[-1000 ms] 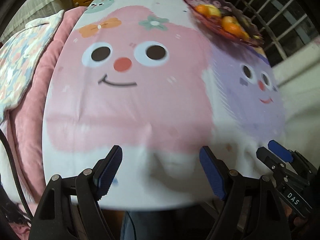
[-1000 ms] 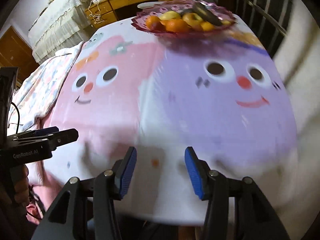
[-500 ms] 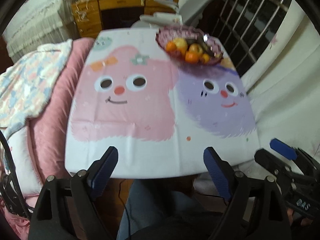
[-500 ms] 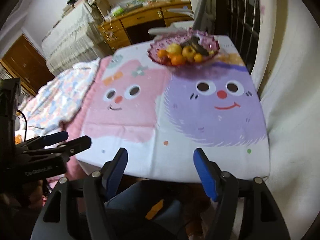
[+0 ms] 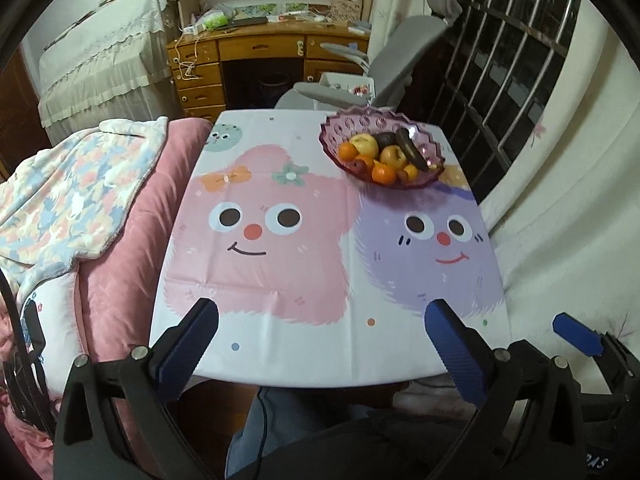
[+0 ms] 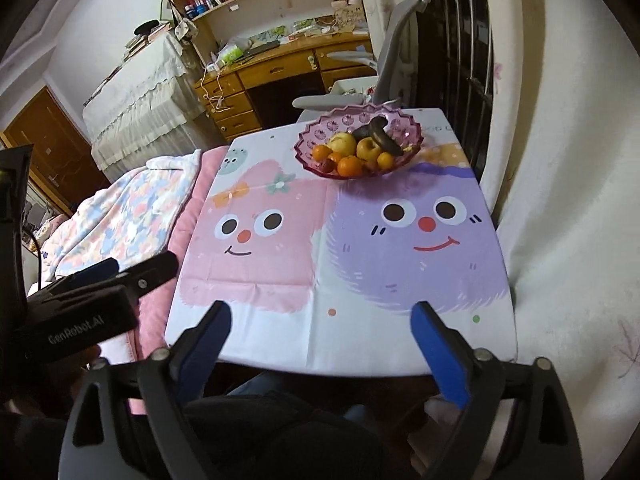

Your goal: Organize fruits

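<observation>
**Fruit gathered in the bowl, both grippers held clear**

The fruits (image 5: 378, 156) are being kept in a pink scalloped bowl (image 5: 360, 126), which is standing at the far right corner of the table. Oranges (image 5: 383, 174), yellow apples (image 5: 366, 145) and a darkened banana (image 5: 411, 149) are being shown heaped together inside it; a few smaller reddish pieces are lying among them, too small to be told apart. The bowl is resting on a tablecloth (image 5: 304, 344) printed with a pink smiling figure and a purple one, and the bowl's foot is sitting just beyond the purple one's head.

The left gripper (image 5: 324, 340) is being held over the near edge of the table, well apart from the bowl; its jaws are opening, and nothing is being held between them. The right gripper (image 6: 324, 342) is being held likewise over the near edge, its jaws also opening with nothing between them. Beside the table on the left, a pink quilt (image 5: 120, 264) and a flowered blanket (image 5: 72, 196) are lying. A grey chair (image 5: 384, 64) and a wooden desk (image 5: 256, 52) are standing beyond the table's far end.
</observation>
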A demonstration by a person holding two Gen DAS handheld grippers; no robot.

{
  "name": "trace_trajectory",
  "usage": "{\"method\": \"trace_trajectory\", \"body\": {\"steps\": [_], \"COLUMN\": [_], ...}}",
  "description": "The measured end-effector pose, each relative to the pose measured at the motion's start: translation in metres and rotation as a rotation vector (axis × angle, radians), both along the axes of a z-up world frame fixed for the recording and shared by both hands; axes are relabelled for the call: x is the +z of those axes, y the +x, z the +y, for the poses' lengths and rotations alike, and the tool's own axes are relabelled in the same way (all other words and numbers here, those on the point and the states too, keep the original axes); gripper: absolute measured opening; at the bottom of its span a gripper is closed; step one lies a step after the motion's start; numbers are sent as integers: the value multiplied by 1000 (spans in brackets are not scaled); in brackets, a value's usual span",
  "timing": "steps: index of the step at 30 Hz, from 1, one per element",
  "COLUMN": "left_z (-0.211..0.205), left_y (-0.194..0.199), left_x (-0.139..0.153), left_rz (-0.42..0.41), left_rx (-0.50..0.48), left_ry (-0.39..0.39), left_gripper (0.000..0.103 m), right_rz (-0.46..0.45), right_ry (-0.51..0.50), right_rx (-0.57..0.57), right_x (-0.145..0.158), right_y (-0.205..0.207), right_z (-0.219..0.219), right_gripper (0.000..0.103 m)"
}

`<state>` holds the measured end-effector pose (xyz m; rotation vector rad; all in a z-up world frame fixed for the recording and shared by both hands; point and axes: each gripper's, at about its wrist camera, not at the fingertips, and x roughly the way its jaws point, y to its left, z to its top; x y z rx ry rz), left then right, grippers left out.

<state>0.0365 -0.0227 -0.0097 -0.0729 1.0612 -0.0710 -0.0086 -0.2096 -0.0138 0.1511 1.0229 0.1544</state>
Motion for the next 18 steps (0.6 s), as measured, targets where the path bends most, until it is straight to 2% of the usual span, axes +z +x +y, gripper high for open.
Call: {"method": "trace_trajectory", "body": {"steps": [6, 18], "left_z": [-9, -7], "left_y": [3, 14], "left_x": [-1, 0], "left_rz": [-25, -32], "left_rx": [-8, 9], "left_ry": [43, 97], "left_gripper": [103, 103], "right_rz": [-9, -31], "right_ry": [-8, -15], "right_rx": [-22, -4], "right_x": [-2, 0], "right_y": [6, 17], "right_z": [-4, 4], "right_gripper": [103, 103]}}
